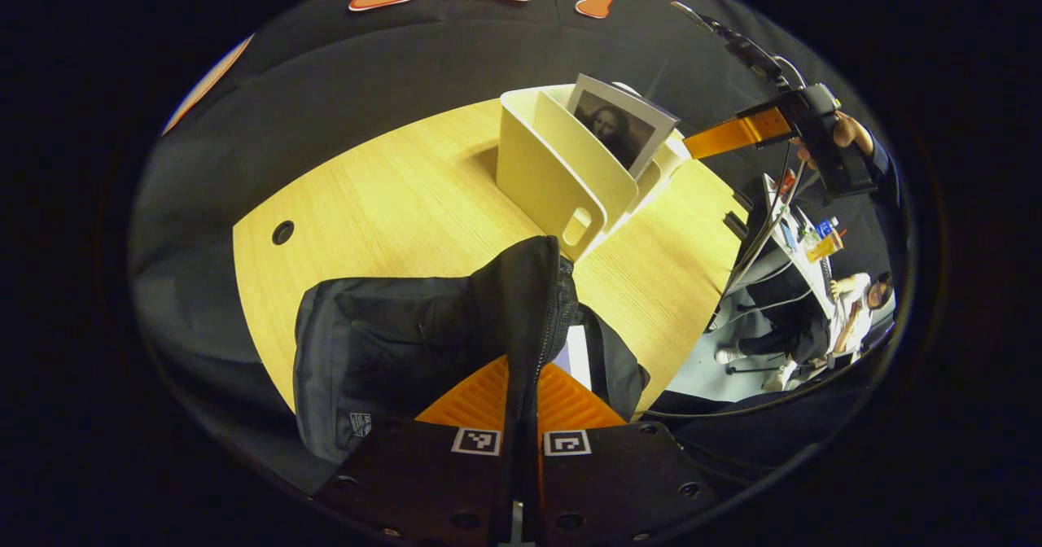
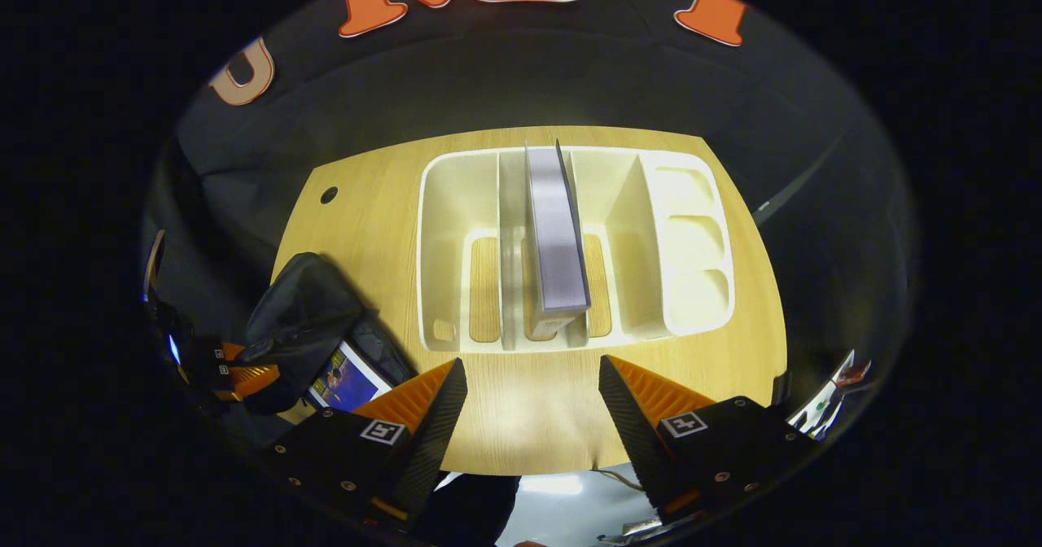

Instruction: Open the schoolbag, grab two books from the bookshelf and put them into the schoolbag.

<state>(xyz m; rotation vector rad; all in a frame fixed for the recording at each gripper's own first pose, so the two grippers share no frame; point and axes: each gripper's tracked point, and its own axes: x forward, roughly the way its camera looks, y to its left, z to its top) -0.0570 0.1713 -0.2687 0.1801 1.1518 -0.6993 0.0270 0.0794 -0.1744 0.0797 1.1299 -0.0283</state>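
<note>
The black schoolbag (image 1: 383, 343) lies on the wooden table (image 1: 391, 205). My left gripper (image 1: 521, 368) is shut on the raised edge of its zipped opening, holding it up. A pale sliver of a book (image 1: 579, 353) shows inside the opening. The cream bookshelf (image 1: 545, 172) stands behind the bag with a portrait-covered book (image 1: 620, 128) upright in it. From above, that book (image 2: 556, 238) stands in the middle slot of the bookshelf (image 2: 444, 246). My right gripper (image 2: 531, 361) hangs open above the shelf's near side, nothing between its fingers. A book with a colourful cover (image 2: 346, 380) lies in the schoolbag (image 2: 301, 311).
The right gripper (image 1: 716, 138) and the hand holding it hover beyond the shelf. A cable hole (image 1: 282, 232) sits in the table near its left edge. Off the table's right edge, a person (image 1: 855, 311) sits at a cluttered desk (image 1: 802, 238).
</note>
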